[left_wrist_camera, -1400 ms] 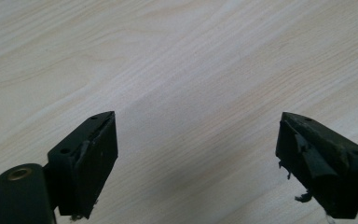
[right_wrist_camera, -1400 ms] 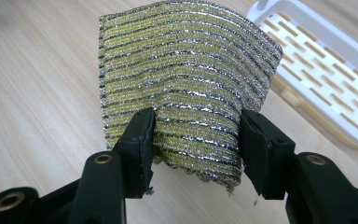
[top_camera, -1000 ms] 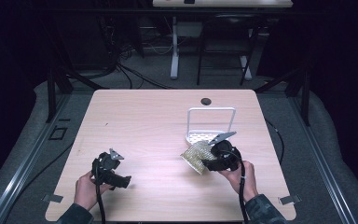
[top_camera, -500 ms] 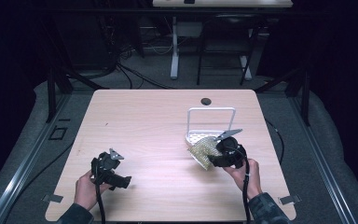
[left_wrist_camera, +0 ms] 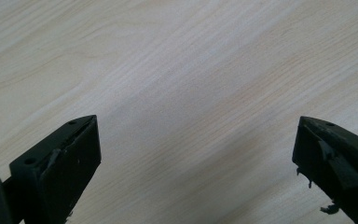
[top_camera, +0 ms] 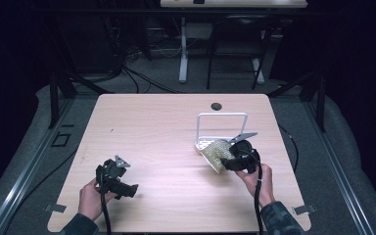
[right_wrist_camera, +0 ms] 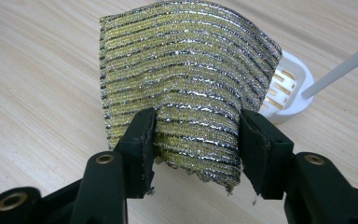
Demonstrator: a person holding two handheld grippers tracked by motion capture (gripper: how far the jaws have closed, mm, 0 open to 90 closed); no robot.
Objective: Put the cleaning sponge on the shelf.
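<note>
Pinching the gold scouring pad (right_wrist_camera: 186,79) from 2 sides, the right gripper (right_wrist_camera: 196,135) holds it near the white rack (top_camera: 222,128); the left gripper (left_wrist_camera: 196,154) is spread wide over the table (left_wrist_camera: 177,70).

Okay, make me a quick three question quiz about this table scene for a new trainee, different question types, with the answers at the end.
1. True or false: the right hand-held gripper is shut on the gold and silver scouring pad.
2. Multiple choice: what lies between the jaws of the left hand-held gripper? A) the pad B) a cable C) nothing, just bare table
3. Fill in: just beyond the pad stands a white ______ with a tall hoop handle.

Key:
1. True: both jaws press the pad's sides and it bows between them.
2. C: the jaws stand wide apart over the wood.
3. Rack (a small slotted holder).
</note>
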